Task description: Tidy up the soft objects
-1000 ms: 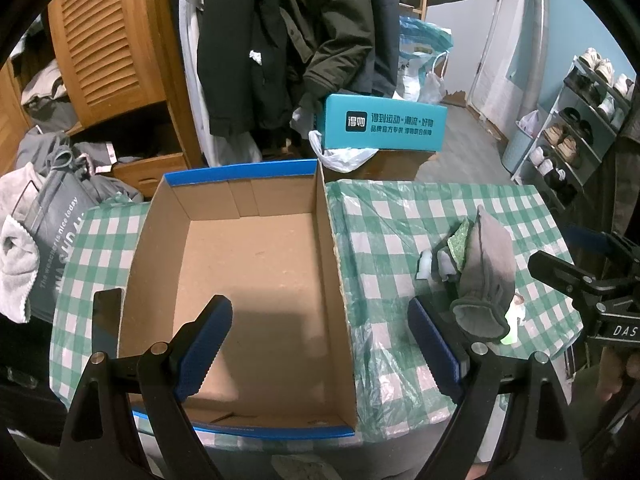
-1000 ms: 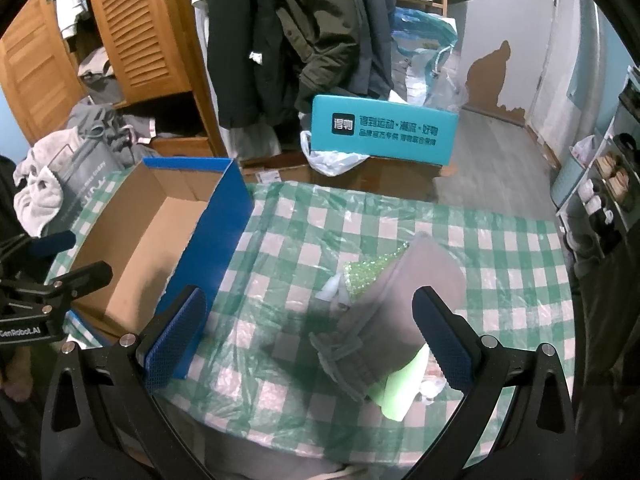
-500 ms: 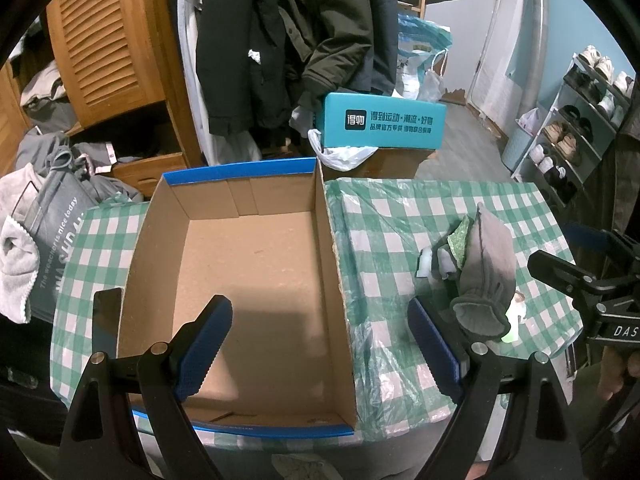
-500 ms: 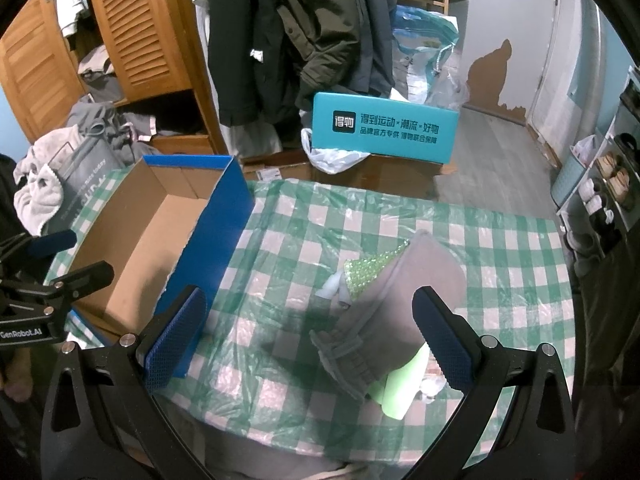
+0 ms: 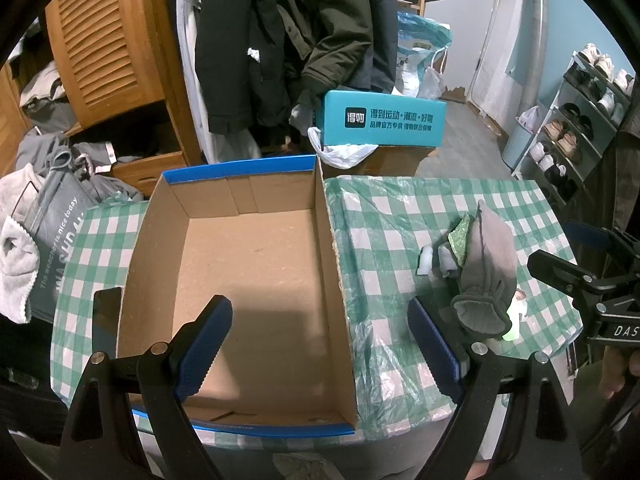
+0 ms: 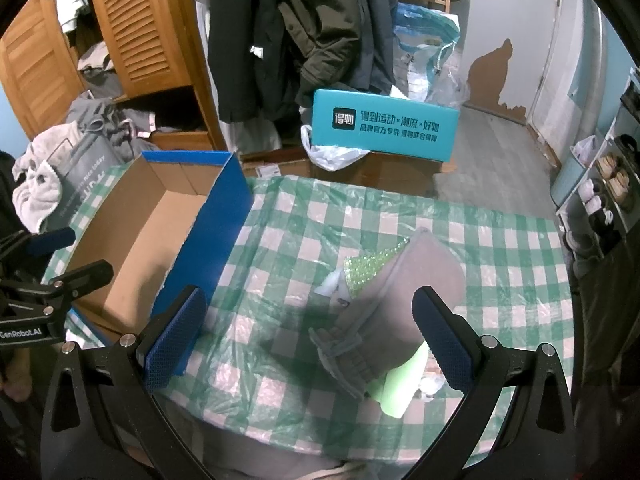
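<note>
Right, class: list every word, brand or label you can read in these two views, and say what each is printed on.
"得物" with "得到运动×潮流×好物": teal box beyond the table; the smaller line beneath is too blurred to read reliably.
"The weather is nice today": grey bag, far left; the larger letters below are cut off.
"GenRobot.AI": body of the left gripper.
"DAS", cut off: body of the right gripper.

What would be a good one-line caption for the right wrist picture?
Open right gripper hovering over a grey glove on the checked tablecloth, empty cardboard box alongside.
</note>
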Demonstrator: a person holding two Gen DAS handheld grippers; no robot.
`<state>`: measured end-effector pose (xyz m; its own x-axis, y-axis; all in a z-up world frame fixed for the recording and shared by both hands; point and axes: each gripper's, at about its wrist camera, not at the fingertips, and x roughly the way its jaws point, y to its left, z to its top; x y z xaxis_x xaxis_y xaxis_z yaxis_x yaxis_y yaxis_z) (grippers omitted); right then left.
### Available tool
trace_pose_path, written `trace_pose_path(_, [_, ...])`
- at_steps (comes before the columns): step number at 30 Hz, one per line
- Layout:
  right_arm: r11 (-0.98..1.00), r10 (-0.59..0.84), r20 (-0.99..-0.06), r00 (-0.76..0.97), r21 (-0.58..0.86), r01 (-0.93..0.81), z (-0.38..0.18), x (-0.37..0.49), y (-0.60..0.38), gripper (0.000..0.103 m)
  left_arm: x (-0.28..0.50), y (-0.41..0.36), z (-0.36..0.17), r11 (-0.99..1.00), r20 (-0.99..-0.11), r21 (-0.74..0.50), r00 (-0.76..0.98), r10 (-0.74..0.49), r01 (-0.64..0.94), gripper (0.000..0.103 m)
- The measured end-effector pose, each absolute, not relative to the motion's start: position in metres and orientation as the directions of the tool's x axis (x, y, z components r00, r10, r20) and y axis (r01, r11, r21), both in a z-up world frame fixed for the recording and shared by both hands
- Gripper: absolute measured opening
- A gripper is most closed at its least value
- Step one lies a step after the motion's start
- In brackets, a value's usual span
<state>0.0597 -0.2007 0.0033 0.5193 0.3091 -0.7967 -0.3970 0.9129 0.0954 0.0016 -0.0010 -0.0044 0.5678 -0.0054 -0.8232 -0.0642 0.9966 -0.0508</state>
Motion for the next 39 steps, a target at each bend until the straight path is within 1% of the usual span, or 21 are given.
trace_pose_path(32, [0.914, 0.301, -0.804, 0.514, 0.088, -0.396, 0.0, 0.058, -0.202, 0.101, 0.003, -0.003, -0.005, 0.997, -0.825, -0.05, 0.564, -0.006, -0.062, 0.091])
trace_pose_path(39, [0.932, 0.252, -0.828, 0.501, 0.069, -0.355, -0.012, 0.06, -0.215, 0.101, 0.002, -0.009, -0.016, 0.998, -0.838, -0.04, 0.546, -0.004, -0.054, 0.091])
